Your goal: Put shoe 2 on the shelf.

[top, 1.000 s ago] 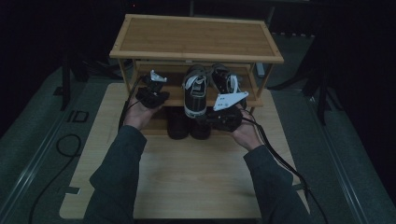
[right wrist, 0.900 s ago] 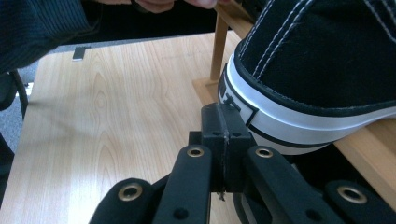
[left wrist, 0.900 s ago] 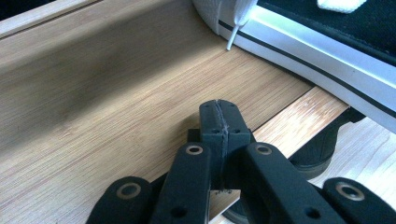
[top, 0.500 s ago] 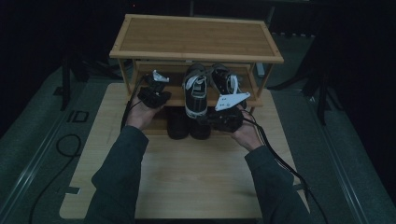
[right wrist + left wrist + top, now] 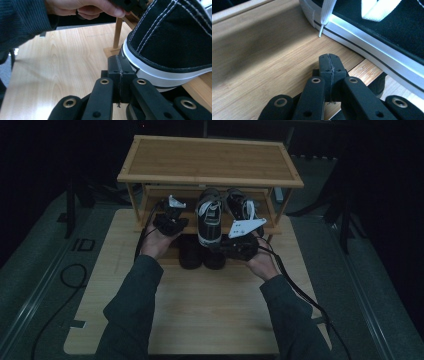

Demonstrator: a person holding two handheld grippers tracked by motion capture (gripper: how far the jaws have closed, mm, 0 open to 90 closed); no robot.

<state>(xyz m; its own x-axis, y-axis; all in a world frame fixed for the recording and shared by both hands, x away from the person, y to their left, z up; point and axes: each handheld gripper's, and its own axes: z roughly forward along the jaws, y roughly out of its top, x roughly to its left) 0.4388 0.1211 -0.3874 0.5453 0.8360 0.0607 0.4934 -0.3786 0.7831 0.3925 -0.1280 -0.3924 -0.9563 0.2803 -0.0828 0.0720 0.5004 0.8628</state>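
Both tools are pressed fully together with nothing between the jaws. In the left gripper view, the left gripper (image 5: 329, 65) shows its two black pads meeting along a thin seam, tips poised just above the bamboo shelf board (image 5: 269, 62) and pointing toward the white sole of the black canvas sneaker (image 5: 387, 37); a white lace end (image 5: 324, 17) hangs down beside the sole, apart from the pads. In the right gripper view, the right gripper (image 5: 119, 65) is likewise closed on nothing, its tips right against the white rubber rim at the sneaker's end, though whether they actually touch cannot be told. From the high view, the sneaker (image 5: 209, 217) lies on the middle shelf of the wooden shoe rack (image 5: 210, 160), overhanging the front edge, with a second sneaker (image 5: 240, 206) just beside it and another dark pair (image 5: 200, 254) on the table underneath. The left gripper (image 5: 170, 222) sits at the sneaker's left, the right gripper (image 5: 239, 245) at its front right.
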